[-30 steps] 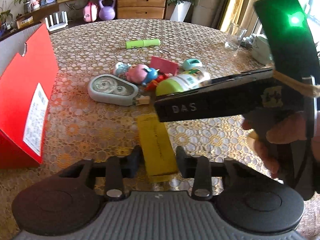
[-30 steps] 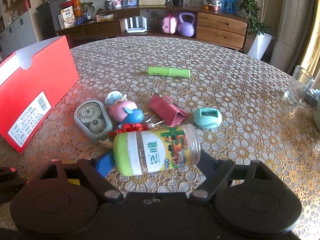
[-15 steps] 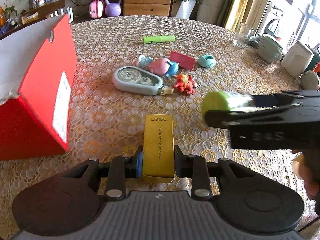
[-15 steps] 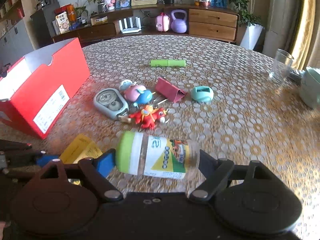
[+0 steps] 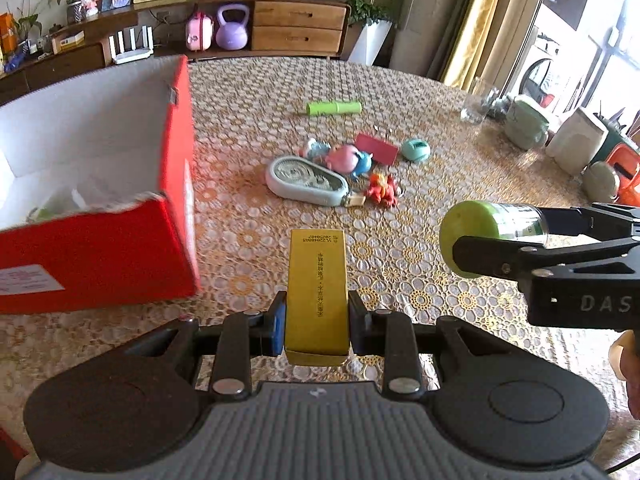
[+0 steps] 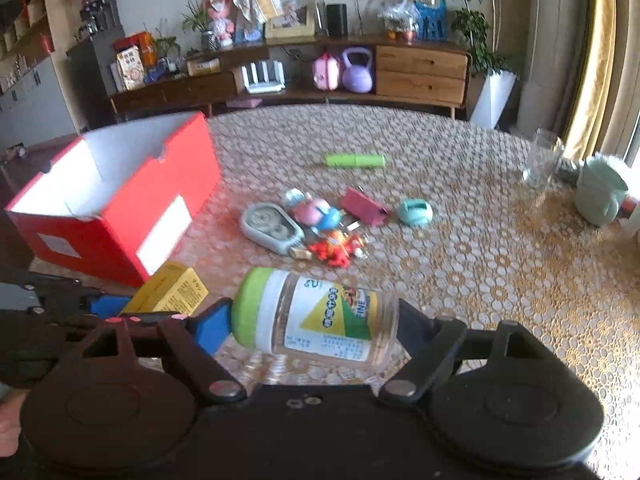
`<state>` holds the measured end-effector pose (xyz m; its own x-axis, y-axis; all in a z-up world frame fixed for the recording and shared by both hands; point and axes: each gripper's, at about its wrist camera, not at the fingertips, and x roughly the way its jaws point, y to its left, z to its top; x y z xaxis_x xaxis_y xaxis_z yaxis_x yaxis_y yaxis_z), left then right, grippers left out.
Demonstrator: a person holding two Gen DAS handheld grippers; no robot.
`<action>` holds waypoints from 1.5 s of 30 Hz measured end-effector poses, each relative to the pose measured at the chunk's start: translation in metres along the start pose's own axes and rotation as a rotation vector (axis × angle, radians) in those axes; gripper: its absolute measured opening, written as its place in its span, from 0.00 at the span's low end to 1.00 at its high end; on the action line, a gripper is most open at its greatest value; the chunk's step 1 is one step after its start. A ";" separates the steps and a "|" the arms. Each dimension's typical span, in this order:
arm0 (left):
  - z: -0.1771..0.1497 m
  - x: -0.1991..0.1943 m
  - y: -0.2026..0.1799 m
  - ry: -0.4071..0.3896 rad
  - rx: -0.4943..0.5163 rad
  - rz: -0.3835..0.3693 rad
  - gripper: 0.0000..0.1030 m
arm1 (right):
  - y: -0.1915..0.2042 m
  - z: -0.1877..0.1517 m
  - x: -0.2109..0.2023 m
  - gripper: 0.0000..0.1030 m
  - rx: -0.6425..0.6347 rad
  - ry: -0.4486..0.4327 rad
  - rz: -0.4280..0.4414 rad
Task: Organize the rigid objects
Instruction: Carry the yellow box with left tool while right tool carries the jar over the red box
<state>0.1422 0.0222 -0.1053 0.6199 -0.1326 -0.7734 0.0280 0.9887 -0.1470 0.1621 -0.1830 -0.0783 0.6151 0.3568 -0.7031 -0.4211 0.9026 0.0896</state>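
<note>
My left gripper is shut on a yellow box and holds it above the table, right of the open red box. My right gripper is shut on a clear jar with a green lid, held sideways above the table. The jar and right gripper show at the right of the left wrist view. The yellow box and red box show at the left of the right wrist view.
On the lace tablecloth lie a grey gear toy, a pink pig toy, a red figure, a pink wallet, a teal sharpener and a green tube. A glass and mint mug stand far right.
Both grippers have lifted and drawn back from the pile with their objects. The left gripper has turned toward the red box, whose white inside now shows.
</note>
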 end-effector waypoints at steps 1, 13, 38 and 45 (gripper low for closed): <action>0.002 -0.006 0.003 -0.004 -0.001 -0.002 0.28 | 0.004 0.002 -0.004 0.81 -0.006 -0.007 0.003; 0.031 -0.073 0.041 -0.104 -0.003 0.007 0.28 | 0.059 0.036 -0.033 0.81 -0.060 -0.080 0.032; 0.069 -0.085 0.201 -0.123 -0.091 0.239 0.28 | 0.182 0.101 0.036 0.81 -0.223 -0.087 0.123; 0.082 -0.050 0.228 -0.074 -0.085 0.261 0.21 | 0.208 0.108 0.085 0.81 -0.271 -0.038 0.113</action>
<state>0.1817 0.2603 -0.0492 0.6529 0.1345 -0.7454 -0.2038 0.9790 -0.0019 0.1986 0.0605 -0.0432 0.5767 0.4650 -0.6717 -0.6480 0.7611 -0.0294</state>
